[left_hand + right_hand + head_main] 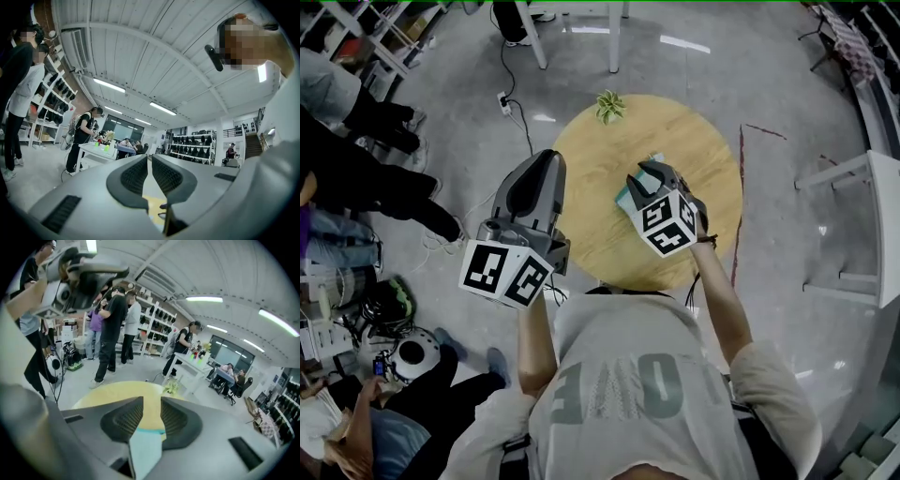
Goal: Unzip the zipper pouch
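A teal zipper pouch [623, 197] lies on the round wooden table [591, 159], mostly hidden under my right gripper [649, 169]. In the right gripper view the pouch [146, 451] shows low in the gap between the jaws. The right gripper [151, 401] is open, its pads apart and not pressing on the pouch, and it tilts down over the table [117, 392]. My left gripper [548, 159] hovers at the table's left edge, away from the pouch. In its own view the left gripper [150, 161] is shut, with nothing between the pads.
A small potted plant [608, 105] stands at the table's far edge. People [356, 159] stand to the left, a cable and power strip [504, 98] lie on the floor beyond, and a white stand [862, 225] is at the right.
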A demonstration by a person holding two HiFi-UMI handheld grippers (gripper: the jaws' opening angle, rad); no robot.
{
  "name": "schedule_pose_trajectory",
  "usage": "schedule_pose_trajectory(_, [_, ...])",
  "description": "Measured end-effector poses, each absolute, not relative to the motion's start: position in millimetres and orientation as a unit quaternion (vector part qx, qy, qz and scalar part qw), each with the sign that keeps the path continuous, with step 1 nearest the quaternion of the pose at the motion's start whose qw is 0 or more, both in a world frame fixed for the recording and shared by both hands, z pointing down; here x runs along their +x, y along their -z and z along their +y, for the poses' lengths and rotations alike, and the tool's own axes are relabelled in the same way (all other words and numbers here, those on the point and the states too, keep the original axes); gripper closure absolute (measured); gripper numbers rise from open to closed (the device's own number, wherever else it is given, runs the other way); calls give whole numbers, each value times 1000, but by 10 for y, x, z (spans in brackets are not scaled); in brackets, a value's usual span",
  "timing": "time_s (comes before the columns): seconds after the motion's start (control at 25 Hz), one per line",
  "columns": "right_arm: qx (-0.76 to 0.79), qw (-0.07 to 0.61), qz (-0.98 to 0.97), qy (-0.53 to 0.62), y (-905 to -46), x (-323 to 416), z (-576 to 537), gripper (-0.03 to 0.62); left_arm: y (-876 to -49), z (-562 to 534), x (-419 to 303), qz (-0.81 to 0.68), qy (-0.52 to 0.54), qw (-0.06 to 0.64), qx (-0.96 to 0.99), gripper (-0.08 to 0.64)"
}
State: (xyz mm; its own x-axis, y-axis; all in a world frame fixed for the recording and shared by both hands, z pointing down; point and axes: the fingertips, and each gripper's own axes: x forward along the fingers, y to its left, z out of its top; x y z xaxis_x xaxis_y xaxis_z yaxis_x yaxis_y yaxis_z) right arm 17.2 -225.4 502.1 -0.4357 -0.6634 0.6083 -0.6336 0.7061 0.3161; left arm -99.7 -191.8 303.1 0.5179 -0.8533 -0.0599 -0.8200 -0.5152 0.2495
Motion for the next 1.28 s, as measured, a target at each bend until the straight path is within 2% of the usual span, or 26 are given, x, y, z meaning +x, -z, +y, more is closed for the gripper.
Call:
schedule_pose_trajectory(0.28, [509,176,-842,29,-3679,566,-2277,477,-2843,-1971,-792,-496,72,20,865,531])
schedule_pose_trajectory(0.4, [565,87,-820,30,-3325,822,-2158,521,-2773,-1967,-649,-498,64,-21,865,531])
schedule_pose_trajectory(0.48, [597,51,-800,36,-3200,969,-2059,543,-2718,-1954,-560,-495,64,-45,865,531])
schedule_pose_trajectory(0.64, [633,23,-773,34,-3174,1175,-1859,563,-2640,-1885,-412,-487,77,-73,867,531])
schedule_pose_trajectory(0.8, [642,24,-767,13,-3291,1282,-1739,563,-2625,-1833,-294,-479,75,-88,870,531])
schedule_pose_trajectory(1.28, [645,16,-764,19,-3210,1365,-1664,563,-2619,-1827,-276,-486,77,-86,866,531])
